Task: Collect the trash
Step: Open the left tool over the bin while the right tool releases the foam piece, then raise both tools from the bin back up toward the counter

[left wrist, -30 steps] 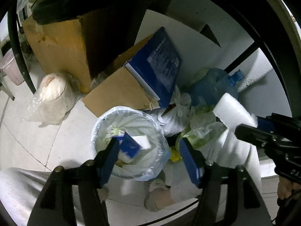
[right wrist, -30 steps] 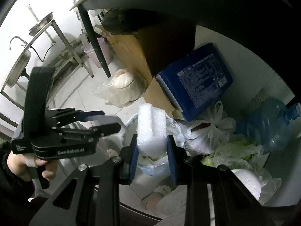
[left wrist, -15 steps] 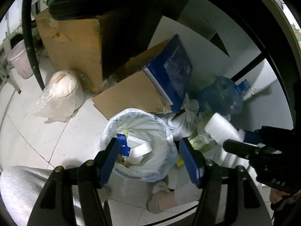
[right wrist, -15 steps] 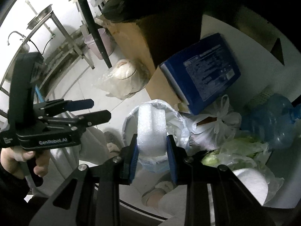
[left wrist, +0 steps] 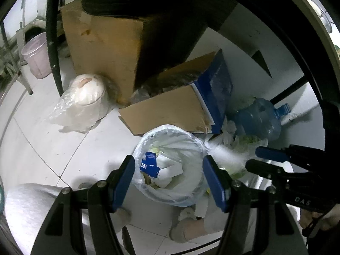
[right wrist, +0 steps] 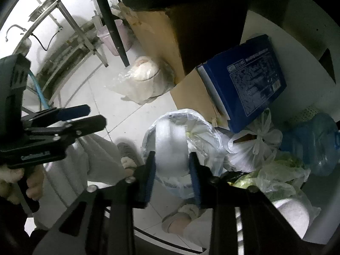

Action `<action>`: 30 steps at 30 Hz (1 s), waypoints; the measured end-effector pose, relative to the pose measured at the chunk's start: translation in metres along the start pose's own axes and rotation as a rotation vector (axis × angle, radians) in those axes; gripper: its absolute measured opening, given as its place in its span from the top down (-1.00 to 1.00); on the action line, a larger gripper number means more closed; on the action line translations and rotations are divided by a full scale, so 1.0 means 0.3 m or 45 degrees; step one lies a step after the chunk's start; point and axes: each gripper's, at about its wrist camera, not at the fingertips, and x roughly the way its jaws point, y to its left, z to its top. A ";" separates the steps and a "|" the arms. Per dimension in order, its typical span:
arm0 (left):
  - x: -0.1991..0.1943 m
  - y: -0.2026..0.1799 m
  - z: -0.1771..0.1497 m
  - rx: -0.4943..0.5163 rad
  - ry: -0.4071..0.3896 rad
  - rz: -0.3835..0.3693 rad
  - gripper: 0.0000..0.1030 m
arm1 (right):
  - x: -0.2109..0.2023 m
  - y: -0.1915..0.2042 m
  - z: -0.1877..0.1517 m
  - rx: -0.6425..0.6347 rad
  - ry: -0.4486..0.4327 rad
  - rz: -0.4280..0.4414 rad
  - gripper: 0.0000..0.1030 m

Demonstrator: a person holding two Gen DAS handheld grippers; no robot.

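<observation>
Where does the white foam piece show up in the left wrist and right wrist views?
Left wrist: foam piece, blurred, right of centre, beside the bin's rim.
Right wrist: foam piece, lower centre, between the right hand-held gripper fingers, over the bin.
Shared landmark: lined trash bin.

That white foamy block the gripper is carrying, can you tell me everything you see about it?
The white foam block is a chunky, rounded piece that looks like soft packing foam with a bumpy surface. It is blurred. It stands upright between the right gripper fingers, whose jaws have just been opening. It is above the bag-lined trash bin, at the bin's rim in the left view.
</observation>
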 end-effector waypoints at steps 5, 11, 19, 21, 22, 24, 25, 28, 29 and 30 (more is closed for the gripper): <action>-0.009 0.017 0.006 -0.006 -0.014 -0.001 -0.28 | -0.001 0.010 0.010 -0.005 0.001 -0.008 0.27; -0.038 -0.006 0.009 0.017 -0.036 -0.008 -0.28 | -0.029 0.003 0.002 -0.006 -0.024 -0.011 0.27; -0.099 -0.072 0.005 0.066 -0.072 -0.007 -0.28 | -0.109 -0.011 -0.022 0.005 -0.094 -0.013 0.27; -0.117 -0.090 0.001 0.077 -0.082 -0.006 -0.28 | -0.136 -0.011 -0.033 0.003 -0.114 -0.012 0.27; -0.129 -0.099 -0.002 0.085 -0.088 -0.005 -0.28 | -0.146 -0.011 -0.037 0.003 -0.121 -0.011 0.27; -0.145 -0.116 -0.006 0.096 -0.096 -0.003 -0.28 | -0.169 -0.013 -0.047 0.004 -0.141 -0.012 0.27; -0.150 -0.123 -0.008 0.100 -0.098 -0.002 -0.28 | -0.181 -0.014 -0.052 0.006 -0.151 -0.011 0.27; -0.174 -0.141 -0.019 0.115 -0.112 0.000 -0.28 | -0.216 -0.018 -0.069 0.011 -0.178 -0.014 0.27; -0.182 -0.147 -0.022 0.120 -0.116 0.001 -0.28 | -0.228 -0.019 -0.075 0.012 -0.188 -0.015 0.27; -0.191 -0.154 -0.025 0.124 -0.121 0.003 -0.28 | -0.239 -0.023 -0.079 0.013 -0.197 -0.016 0.27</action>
